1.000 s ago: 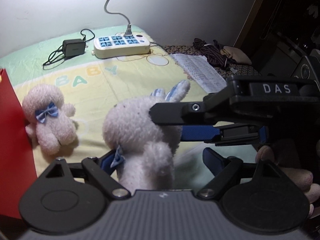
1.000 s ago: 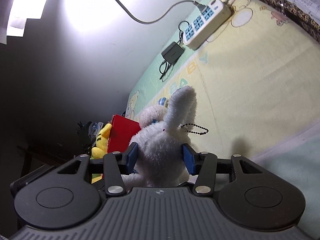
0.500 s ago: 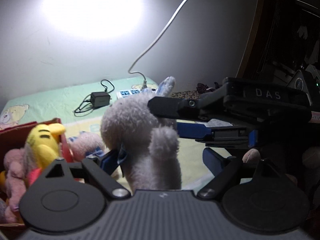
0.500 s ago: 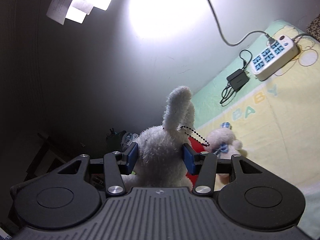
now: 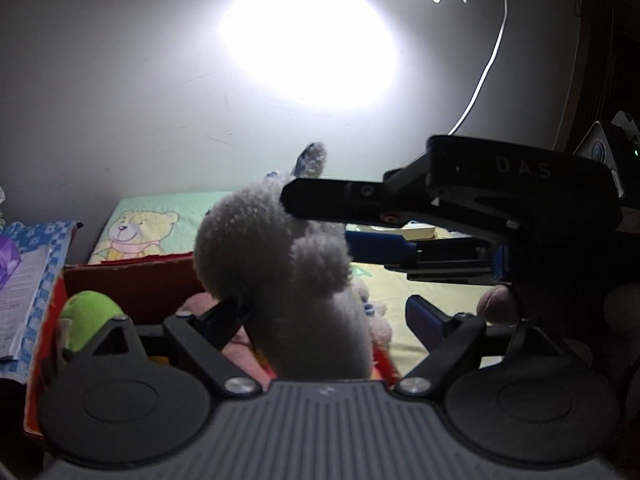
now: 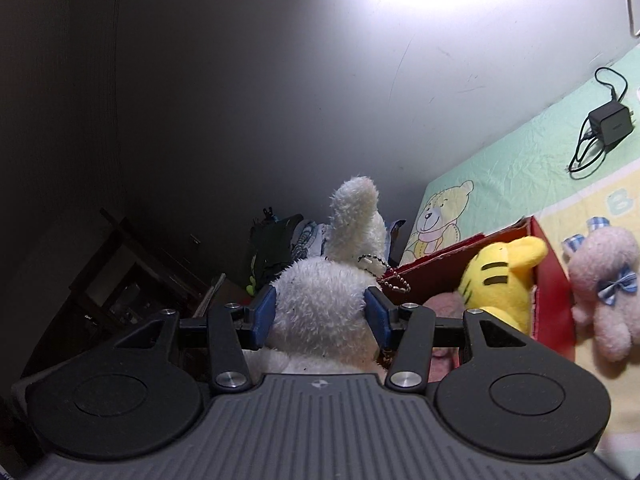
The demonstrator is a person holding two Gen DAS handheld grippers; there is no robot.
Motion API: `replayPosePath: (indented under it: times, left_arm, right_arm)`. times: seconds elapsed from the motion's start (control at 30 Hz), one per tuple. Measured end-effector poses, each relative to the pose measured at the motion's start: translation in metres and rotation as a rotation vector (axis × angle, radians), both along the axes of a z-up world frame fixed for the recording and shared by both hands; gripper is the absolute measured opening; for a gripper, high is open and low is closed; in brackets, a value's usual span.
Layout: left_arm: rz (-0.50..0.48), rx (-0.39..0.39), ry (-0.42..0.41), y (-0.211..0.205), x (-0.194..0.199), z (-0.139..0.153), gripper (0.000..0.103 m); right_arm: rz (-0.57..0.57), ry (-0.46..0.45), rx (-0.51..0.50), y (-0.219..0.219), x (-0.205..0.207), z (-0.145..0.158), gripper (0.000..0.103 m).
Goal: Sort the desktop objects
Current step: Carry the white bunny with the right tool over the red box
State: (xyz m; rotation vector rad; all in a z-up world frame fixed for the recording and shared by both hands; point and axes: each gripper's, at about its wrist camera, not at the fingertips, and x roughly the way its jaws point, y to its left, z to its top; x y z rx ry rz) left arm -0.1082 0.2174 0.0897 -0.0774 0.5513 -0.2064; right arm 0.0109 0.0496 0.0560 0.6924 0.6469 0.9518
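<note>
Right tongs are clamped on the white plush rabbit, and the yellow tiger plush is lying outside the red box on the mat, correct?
Not quite. The right wrist view shows the right tongs clamped on the white plush rabbit, but the yellow tiger plush sits inside the red box, not outside it on the mat.

Bear-print mat (image 6: 516,168) carries charger (image 6: 610,123), red box (image 6: 552,304).

Tiger toy (image 6: 498,284) in box (image 6: 550,308), bear (image 6: 604,284) right.
</note>
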Motion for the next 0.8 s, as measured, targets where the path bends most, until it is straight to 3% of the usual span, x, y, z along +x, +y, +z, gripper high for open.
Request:
replayPosePath:
  times: [0.3,0.57,0.8]
  left_arm:
    - [0.052,0.042,0.084,0.054,0.018,-0.032,0.087]
    - [0.035,0.107,0.139,0.067,0.029,-0.060,0.085]
    - [0.039,0.091,0.175,0.082,0.038,-0.071,0.085]
  right_arm:
    - [0.021,0.026,-0.092,0.055,0.010,-0.021,0.052]
    - [0.020,0.057,-0.141,0.069,0.013,-0.030,0.052]
    - [-0.001,0.037,-0.200,0.075,0.018,-0.034,0.052]
